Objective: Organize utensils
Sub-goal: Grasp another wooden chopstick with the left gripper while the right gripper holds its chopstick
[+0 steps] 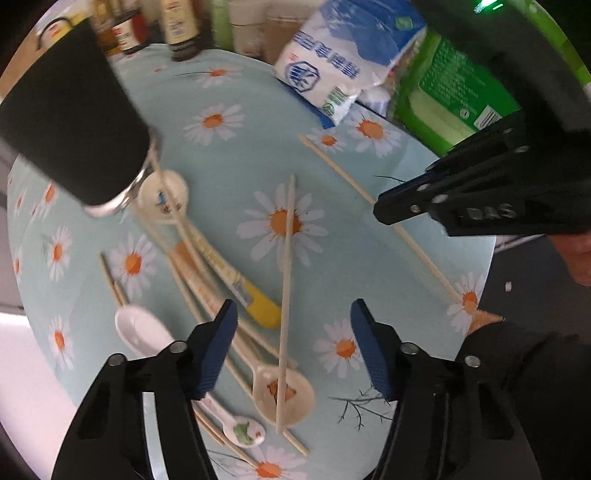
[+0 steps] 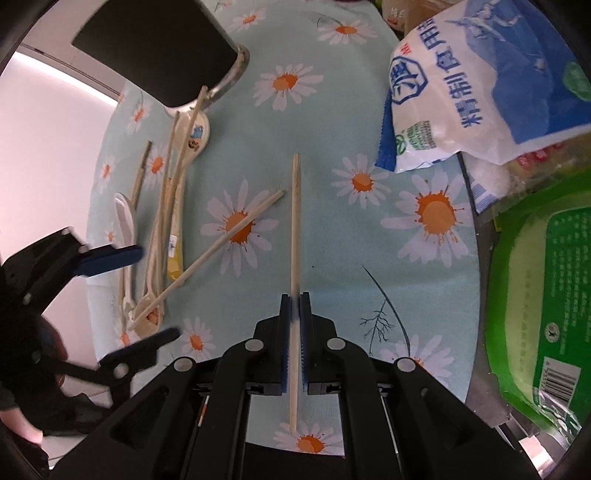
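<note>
On the daisy-print tablecloth [image 1: 229,155] lies a heap of ceramic spoons [image 1: 164,195] and wooden chopsticks [image 2: 162,221], one spoon with a yellow handle [image 1: 258,310]. A single chopstick [image 1: 287,280] lies across a spoon bowl [image 1: 295,402]. My left gripper [image 1: 291,317] hovers open above that chopstick, one finger on each side, pads not touching it; it is also seen from the right wrist view [image 2: 155,293]. My right gripper [image 2: 294,299] is shut on another chopstick [image 2: 294,221], which runs out ahead of its fingers; that gripper [image 1: 384,210] shows at the right of the left wrist view.
A dark cylindrical holder [image 1: 74,122] with a clear base stands at the back left, beside the heap. A blue-and-white salt bag [image 2: 480,81], a green package [image 2: 546,295] and bottles [image 1: 181,26] crowd the back and right. The table's edge runs along the left.
</note>
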Motion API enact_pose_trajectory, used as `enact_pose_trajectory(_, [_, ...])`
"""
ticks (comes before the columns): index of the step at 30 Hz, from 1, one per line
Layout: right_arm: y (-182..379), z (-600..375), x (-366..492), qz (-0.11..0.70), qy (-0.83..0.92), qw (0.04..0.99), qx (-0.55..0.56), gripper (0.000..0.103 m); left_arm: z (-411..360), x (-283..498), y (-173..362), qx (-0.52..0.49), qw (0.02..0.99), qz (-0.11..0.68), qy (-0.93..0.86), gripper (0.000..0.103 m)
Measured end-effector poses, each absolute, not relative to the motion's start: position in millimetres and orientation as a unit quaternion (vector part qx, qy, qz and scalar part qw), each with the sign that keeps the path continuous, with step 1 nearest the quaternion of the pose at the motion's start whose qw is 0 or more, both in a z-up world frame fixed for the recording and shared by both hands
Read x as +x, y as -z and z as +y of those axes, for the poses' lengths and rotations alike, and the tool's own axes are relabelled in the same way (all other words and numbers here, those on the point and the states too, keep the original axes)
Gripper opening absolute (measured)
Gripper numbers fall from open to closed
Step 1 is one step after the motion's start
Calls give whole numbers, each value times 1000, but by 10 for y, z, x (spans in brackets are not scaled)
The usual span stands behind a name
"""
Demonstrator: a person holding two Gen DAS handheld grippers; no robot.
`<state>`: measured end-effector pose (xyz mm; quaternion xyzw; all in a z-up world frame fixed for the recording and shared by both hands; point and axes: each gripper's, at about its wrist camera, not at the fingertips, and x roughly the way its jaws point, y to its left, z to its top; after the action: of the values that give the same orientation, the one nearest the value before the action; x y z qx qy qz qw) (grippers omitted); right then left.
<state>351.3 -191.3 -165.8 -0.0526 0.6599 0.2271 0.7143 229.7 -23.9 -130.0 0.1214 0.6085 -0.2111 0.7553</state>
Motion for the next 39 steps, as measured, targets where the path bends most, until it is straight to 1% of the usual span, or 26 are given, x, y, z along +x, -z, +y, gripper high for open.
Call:
enact_pose_trajectory(2, [1569, -2094, 3525, 655, -233, 718, -44, 6, -301, 2383, 1315, 126, 744, 618, 222, 47])
enact_pose_trajectory(4, [1509, -2241, 3541, 651, -236, 721, -35, 6, -348, 2475, 1358, 128, 730, 631, 229, 46])
enact_pose_trajectory(5, [1437, -2254, 3488, 650, -237, 722, -32, 6, -368, 2521, 1395, 128, 722, 640, 232, 40])
enact_pose_trajectory(7, [1370, -2369, 3505, 647, -238, 724, -25, 6, -373, 2601, 1468, 122, 706, 657, 233, 37])
enact_pose_trajectory(8, [1314, -2424, 3473, 646, -239, 724, -22, 6, -379, 2636, 1491, 120, 702, 662, 233, 31])
enact_pose_trajectory(9, [1266, -2473, 3443, 646, -241, 725, -19, 6, -386, 2674, 1508, 120, 699, 666, 233, 28])
enact_pose_trajectory(11, [1227, -2571, 3389, 644, -242, 726, -16, 6, -392, 2720, 1537, 122, 692, 672, 232, 26])
enact_pose_trajectory(12, [1217, -2608, 3382, 644, -243, 725, -13, 6, -403, 2748, 1566, 123, 688, 677, 232, 20])
enact_pose_trajectory(13, [1210, -2617, 3370, 644, -244, 725, -12, 6, -401, 2761, 1591, 125, 683, 681, 231, 17])
enact_pose_trajectory(15, [1206, -2606, 3329, 643, -245, 725, -9, 6, -395, 2791, 1652, 129, 676, 690, 226, 5])
enact_pose_trajectory(19, [1204, -2562, 3321, 643, -250, 724, -5, 6, -451, 2892, 1752, 122, 675, 693, 221, 4])
enact_pose_trajectory(24, [1167, -2505, 3331, 641, -253, 725, -11, 6, -366, 2917, 1727, 110, 682, 688, 222, 3])
enact_pose_trajectory(26, [1185, -2339, 3337, 640, -254, 725, -13, 6, -309, 2910, 1683, 104, 688, 684, 221, 3])
enact_pose_trajectory(31, [1134, -2153, 3416, 635, -264, 726, -19, 6, -105, 2795, 1381, 70, 716, 661, 214, 3])
enact_pose_trajectory(39, [847, -1662, 3514, 595, -303, 744, -39, 6, 515, 2562, 924, -34, 794, 583, 166, 3])
